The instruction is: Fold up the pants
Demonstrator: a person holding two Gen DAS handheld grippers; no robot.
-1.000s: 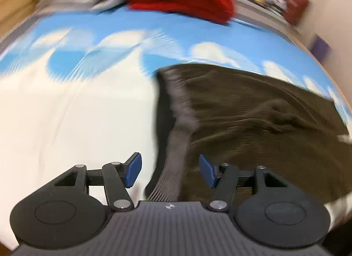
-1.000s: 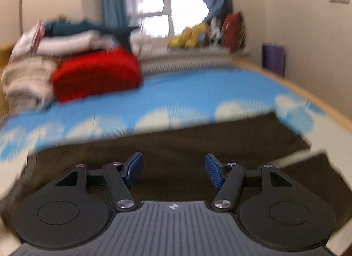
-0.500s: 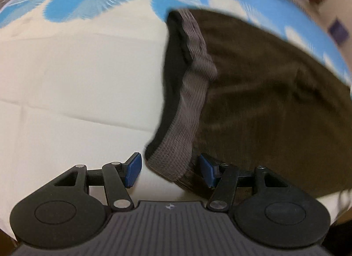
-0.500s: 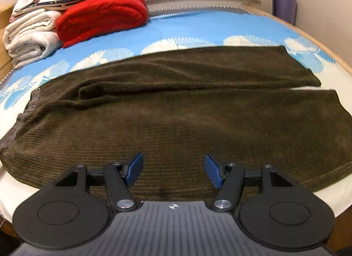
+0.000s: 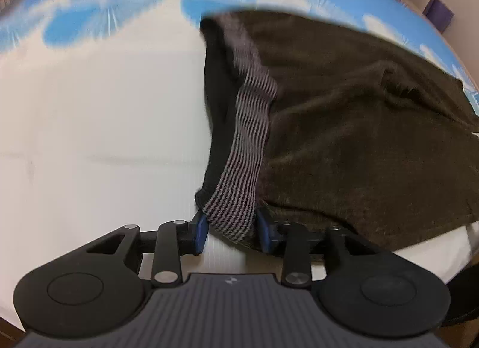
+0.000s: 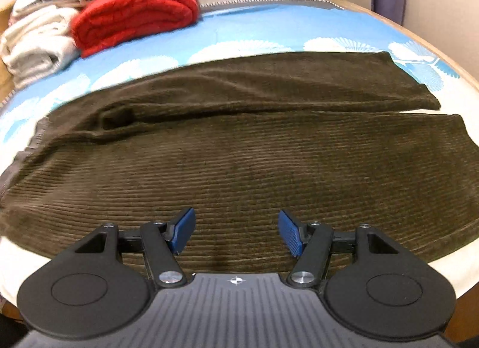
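Corduroy, soft and limp, is what I have to fold: it will sag and drape wherever I lift it, has some weight, and its ribbed face should give the pads good bite. Nearest me, my left hand-held gripper (image 5: 230, 232) has the near corner of the ribbed grey waistband (image 5: 239, 168) between its jaws, which are closing; the blue pads (image 5: 201, 232) sit just beside the knit on either side, and I cannot see them pressing yet. That doubled band is, I judge, the firmest place to hold, since elastic bunches less than the leg cloth.

My right hand-held gripper (image 6: 236, 235) hangs with jaws wide over the near leg, gripping nothing. A hold on that leg's near edge would match the left one.

Farther out, the pants (image 6: 239, 153) lie flat across the bed (image 6: 269, 30), waistband to my left, leg ends to my right. Beyond them a red blanket (image 6: 134, 16) is stacked, well apart.
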